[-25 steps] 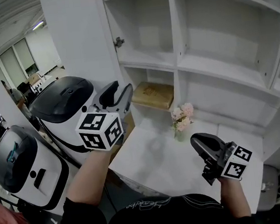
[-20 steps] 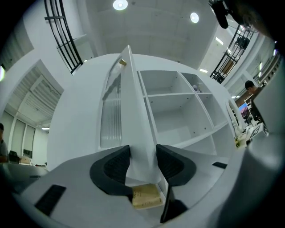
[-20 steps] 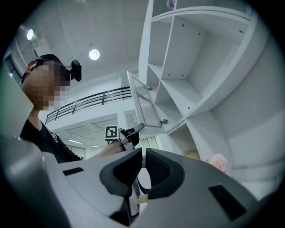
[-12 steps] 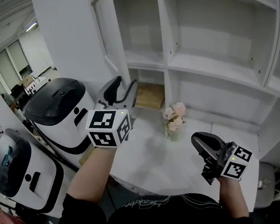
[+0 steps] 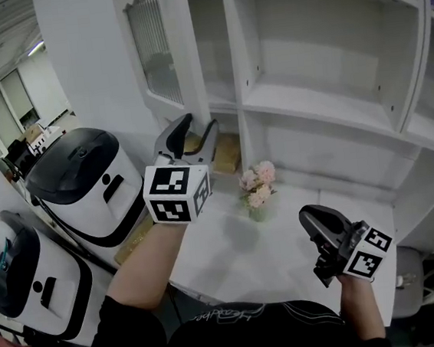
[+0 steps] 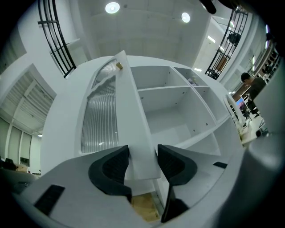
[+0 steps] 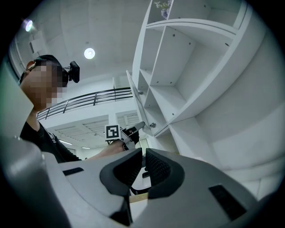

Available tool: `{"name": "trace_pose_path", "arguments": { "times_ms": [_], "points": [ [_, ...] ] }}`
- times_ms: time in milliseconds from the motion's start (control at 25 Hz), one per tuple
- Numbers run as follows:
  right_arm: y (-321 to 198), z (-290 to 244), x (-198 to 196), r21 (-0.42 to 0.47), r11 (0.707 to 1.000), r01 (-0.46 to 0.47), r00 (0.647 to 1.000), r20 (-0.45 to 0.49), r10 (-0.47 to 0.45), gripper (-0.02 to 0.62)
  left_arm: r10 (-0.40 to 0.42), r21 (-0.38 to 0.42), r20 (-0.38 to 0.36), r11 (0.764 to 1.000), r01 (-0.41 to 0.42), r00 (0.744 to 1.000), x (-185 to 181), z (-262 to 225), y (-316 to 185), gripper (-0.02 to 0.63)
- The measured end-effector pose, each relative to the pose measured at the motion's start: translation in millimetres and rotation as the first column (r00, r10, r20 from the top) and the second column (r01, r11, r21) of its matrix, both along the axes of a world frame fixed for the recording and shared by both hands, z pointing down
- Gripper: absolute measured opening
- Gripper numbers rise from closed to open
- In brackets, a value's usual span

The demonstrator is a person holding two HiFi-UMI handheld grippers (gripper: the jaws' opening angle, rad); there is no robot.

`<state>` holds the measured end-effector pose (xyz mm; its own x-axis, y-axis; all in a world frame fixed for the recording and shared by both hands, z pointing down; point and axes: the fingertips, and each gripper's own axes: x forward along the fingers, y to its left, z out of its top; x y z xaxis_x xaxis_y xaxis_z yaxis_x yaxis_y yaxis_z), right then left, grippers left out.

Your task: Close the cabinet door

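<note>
The white cabinet door [image 5: 187, 64], with a ribbed glass pane [image 5: 153, 54], stands partly swung in toward the open white cabinet [image 5: 324, 96]. My left gripper [image 5: 194, 126] is at the door's lower free edge. In the left gripper view the door's edge [image 6: 133, 111] runs up between the two black pads of the left gripper [image 6: 143, 162]; its jaws have just been opening and stand wide. My right gripper [image 5: 306, 215] hangs low at the right over the white table [image 5: 234, 259], its jaws together and empty. The right gripper view shows those jaws [image 7: 143, 168] and the door [image 7: 134, 95] far off.
A small vase of pink flowers [image 5: 256, 189] stands on the table before the cabinet. A flat wooden box [image 5: 227, 152] lies in a low compartment. Two white-and-black machines [image 5: 87, 182] [image 5: 20, 278] stand at the left, close to the door's swing.
The door has swung in toward the cabinet, so its glass pane now faces me. My left gripper moved right with the door's edge and its jaws widened. The right gripper barely shifted.
</note>
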<state>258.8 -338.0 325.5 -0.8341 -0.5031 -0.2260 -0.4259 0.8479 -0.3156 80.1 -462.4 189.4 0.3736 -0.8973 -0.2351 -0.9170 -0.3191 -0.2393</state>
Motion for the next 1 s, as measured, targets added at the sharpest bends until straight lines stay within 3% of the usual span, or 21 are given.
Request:
{"name": "trace_pose_path", "arguments": {
  "times_ms": [320,1000],
  "points": [
    [-6,13,25,-0.016,0.998,-0.060,0.998,-0.026,0.059,0.054,-0.026,0.014,0.028,1.000,0.026,0.999,24,1,-31,0.222],
    [-27,15,66,-0.020,0.992,-0.128,0.991,-0.029,0.128,0.054,-0.035,0.008,0.014,0.999,0.035,0.999,50,1,-83,0.210]
  ]
}}
